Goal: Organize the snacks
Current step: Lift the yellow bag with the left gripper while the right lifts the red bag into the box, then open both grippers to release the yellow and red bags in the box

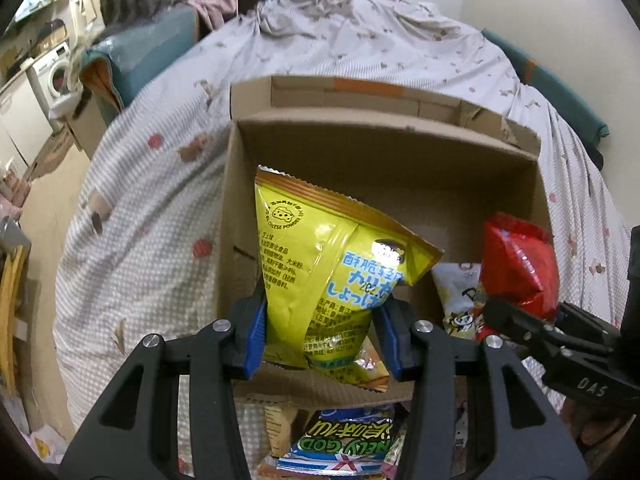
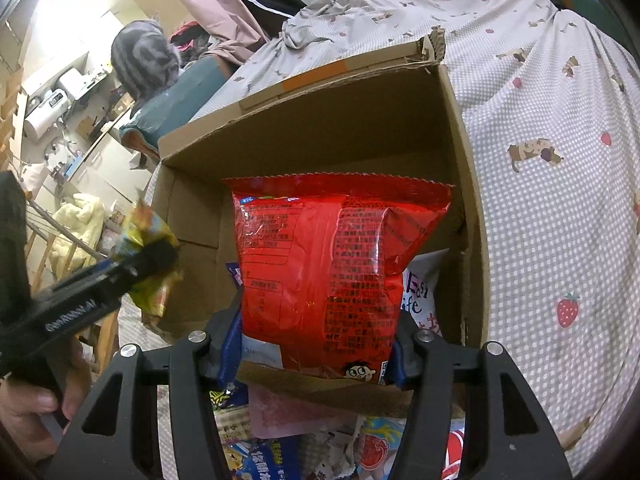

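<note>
My left gripper [image 1: 324,338] is shut on a yellow snack bag [image 1: 320,256] and holds it over the near edge of an open cardboard box [image 1: 384,148] on the bed. My right gripper [image 2: 312,354] is shut on a red snack bag [image 2: 328,264] and holds it over the same box [image 2: 320,128], at its right side. The red bag [image 1: 518,268] and right gripper [image 1: 520,320] show at the right of the left wrist view. The yellow bag [image 2: 148,240] and left gripper [image 2: 132,272] show at the left of the right wrist view. A white snack bag [image 1: 460,300] lies in the box.
Several loose snack bags [image 1: 344,448] lie on the bed in front of the box; they also show in the right wrist view [image 2: 280,440]. The bed has a dotted sheet [image 2: 552,200]. A teal cushion [image 1: 140,56] and a grey striped shape [image 2: 144,56] sit at the far left.
</note>
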A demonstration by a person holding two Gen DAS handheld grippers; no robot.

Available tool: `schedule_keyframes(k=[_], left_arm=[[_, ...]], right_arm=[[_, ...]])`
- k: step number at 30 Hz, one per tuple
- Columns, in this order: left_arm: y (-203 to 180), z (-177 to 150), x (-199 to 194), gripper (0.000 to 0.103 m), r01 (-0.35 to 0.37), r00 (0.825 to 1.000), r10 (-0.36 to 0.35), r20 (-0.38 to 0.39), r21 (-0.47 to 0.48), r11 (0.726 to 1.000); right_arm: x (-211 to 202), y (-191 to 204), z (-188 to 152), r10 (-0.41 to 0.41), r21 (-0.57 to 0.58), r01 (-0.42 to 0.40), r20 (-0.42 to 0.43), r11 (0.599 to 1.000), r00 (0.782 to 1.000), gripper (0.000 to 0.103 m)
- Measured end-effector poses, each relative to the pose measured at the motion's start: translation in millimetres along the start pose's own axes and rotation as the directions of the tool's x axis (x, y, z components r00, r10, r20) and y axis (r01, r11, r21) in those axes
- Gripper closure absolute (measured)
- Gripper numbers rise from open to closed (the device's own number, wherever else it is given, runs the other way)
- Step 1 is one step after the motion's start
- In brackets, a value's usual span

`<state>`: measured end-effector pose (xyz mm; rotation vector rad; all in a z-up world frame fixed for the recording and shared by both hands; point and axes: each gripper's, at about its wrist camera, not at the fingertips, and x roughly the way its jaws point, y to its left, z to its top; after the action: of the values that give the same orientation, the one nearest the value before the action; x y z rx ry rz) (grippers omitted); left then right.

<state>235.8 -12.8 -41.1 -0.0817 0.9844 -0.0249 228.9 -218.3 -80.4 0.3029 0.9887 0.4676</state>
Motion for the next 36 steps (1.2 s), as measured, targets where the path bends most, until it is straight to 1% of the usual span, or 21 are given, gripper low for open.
schedule_keyframes(k=[3, 8, 11, 13, 15, 17, 19, 20, 22, 24, 31, 36], left_arm=[[1, -2, 3, 0.060, 0.000, 1.000, 0.000, -0.013, -0.007, 1.000], [1, -4, 4, 0.060, -0.006, 1.000, 0.006, -0.008, -0.002, 1.000], [3, -4, 5, 0.058, -0.007, 1.000, 0.007, -0.016, -0.001, 1.000], [3, -4, 3, 0.054, -0.005, 1.000, 0.005, -0.012, -0.003, 1.000], [4, -4, 1, 0.053, -0.010, 1.000, 0.010, 0.001, -0.005, 1.000], [4, -3, -1, 0.047, -0.007, 1.000, 0.007, 0.008, -0.004, 1.000], [4, -3, -5, 0.037, -0.014, 1.000, 0.014, 0.024, -0.005, 1.000], [4, -3, -6, 0.034, -0.016, 0.999, 0.016, 0.029, -0.004, 1.000], [3, -3, -9, 0.022, -0.009, 0.999, 0.010, 0.040, -0.004, 1.000], [3, -3, -11, 0.018, -0.002, 0.999, 0.002, 0.048, -0.007, 1.000], [1, -4, -10, 0.018, -0.003, 0.999, 0.003, 0.040, 0.001, 1.000], [1, -5, -14, 0.018, -0.002, 0.999, 0.002, 0.046, 0.000, 1.000]], right_arm=[[-1, 0, 1, 0.014, 0.002, -0.014, 0.001, 1.000, 1.000, 0.043], [-2, 1, 0, 0.034, 0.005, -0.034, 0.008, 0.999, 0.999, 0.043], [-3, 0, 1, 0.041, 0.011, -0.041, 0.013, 0.999, 0.999, 0.043], [-4, -1, 1, 0.040, 0.016, -0.040, 0.019, 0.999, 0.999, 0.043], [-5, -2, 1, 0.045, 0.020, -0.045, 0.019, 0.999, 0.999, 0.042], [-5, -1, 1, 0.051, 0.019, -0.051, 0.020, 0.999, 0.999, 0.041], [-5, 0, 2, 0.047, 0.015, -0.048, 0.023, 0.999, 0.999, 0.036], [-6, 1, 2, 0.047, 0.012, -0.047, 0.028, 0.999, 0.999, 0.035], [-10, 0, 3, 0.048, 0.015, -0.049, 0.052, 0.999, 0.998, 0.017], [-14, -1, 4, 0.043, 0.017, -0.045, 0.072, 0.999, 0.996, 0.011], [-15, -7, 7, 0.035, 0.035, -0.038, 0.067, 0.999, 0.997, 0.011], [-21, -4, 8, 0.022, 0.023, -0.024, 0.075, 0.999, 0.997, 0.011]])
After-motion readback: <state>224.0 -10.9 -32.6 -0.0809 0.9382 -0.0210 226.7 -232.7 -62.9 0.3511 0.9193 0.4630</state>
